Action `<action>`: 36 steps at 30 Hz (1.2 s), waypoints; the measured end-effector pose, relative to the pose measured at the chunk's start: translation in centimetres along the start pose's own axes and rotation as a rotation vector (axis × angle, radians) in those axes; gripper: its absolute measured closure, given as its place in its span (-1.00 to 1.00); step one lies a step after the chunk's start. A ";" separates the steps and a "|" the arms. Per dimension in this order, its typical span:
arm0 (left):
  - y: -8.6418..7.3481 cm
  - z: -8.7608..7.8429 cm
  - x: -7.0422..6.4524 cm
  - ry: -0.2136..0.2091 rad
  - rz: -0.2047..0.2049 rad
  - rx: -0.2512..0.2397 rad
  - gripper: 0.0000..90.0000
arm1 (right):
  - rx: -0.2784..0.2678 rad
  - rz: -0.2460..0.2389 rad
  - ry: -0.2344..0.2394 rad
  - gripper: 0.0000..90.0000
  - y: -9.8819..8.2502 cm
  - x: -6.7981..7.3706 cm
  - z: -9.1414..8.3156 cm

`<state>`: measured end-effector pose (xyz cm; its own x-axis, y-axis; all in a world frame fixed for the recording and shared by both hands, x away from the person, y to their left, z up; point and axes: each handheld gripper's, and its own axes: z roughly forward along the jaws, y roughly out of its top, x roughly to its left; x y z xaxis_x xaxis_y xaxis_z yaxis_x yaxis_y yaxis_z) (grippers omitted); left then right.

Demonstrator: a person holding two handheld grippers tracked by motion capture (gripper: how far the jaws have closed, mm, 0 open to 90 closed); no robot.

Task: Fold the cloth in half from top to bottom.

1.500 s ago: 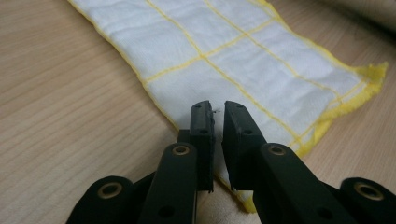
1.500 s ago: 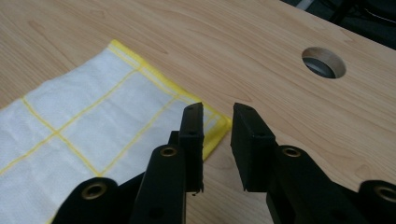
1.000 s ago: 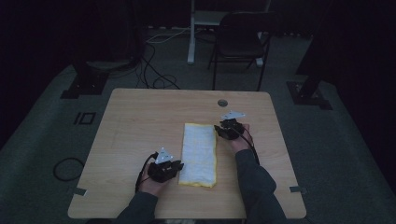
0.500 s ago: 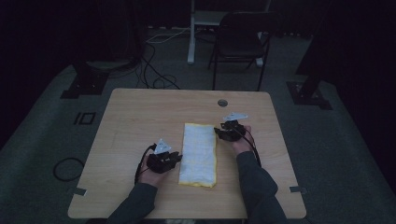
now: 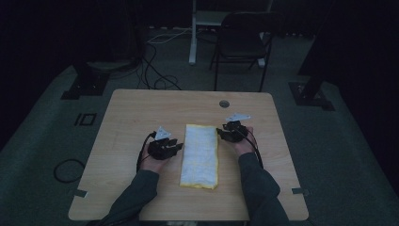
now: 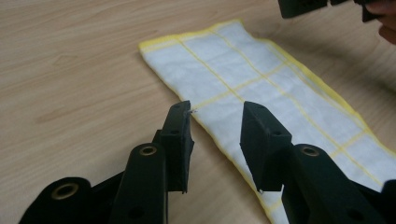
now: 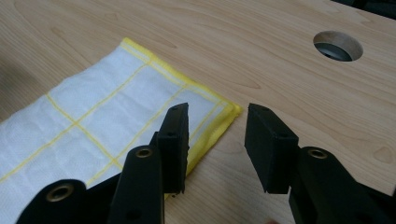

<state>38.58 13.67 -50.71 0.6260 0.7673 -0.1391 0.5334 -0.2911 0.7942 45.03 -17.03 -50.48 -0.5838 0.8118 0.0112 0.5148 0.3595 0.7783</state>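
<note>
A: Start with the room. What can you make out beyond the bench (image 5: 141, 113)?

B: Little. It is dark past the bench's far edge: a folding chair (image 5: 242, 44) stands there, with a pale post (image 5: 193, 33) to its left and loose cables (image 5: 155, 70) on the grey floor (image 5: 339, 155). The walls are lost in black.

A: And the bench itself?

B: Pale wood, with a round cable hole (image 5: 224, 103) near its far edge. The cloth (image 5: 201, 155) lies flat at the middle of the bench, folded into a long strip, white with yellow grid lines and a yellow hem.

A: Anything cut off?

B: The person's sleeves (image 5: 254, 188) run out at the bottom, just below the near edge of the bench. In the left claw's view the near end of the cloth is hidden behind the jaws.

A: The claws?

B: The left claw (image 5: 176, 146) sits at the cloth's left long edge. Its jaws have just been opening and stand apart, with the hem lying between them (image 6: 212, 123), not pinched. The right claw (image 5: 221, 133) is at the cloth's far right corner, jaws apart; the corner (image 7: 229, 112) lies on the bench between them, unheld. I cannot tell whether either jaw brushes the fabric.
</note>
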 end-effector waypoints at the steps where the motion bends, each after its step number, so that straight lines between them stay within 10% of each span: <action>1: 0.1 0.2 0.2 0.003 -0.004 0.003 0.40 | 0.001 0.001 0.003 0.32 0.0 0.0 0.0; 36: 3.0 7.6 2.9 0.118 -0.013 0.056 0.24 | 0.036 0.073 -0.024 0.25 -0.5 0.3 2.5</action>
<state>46.31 10.69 -53.18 0.5495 0.8320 -0.0761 0.5739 -0.3097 0.7581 46.23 -15.81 -52.43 -0.5291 0.8470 0.0516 0.5781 0.3153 0.7526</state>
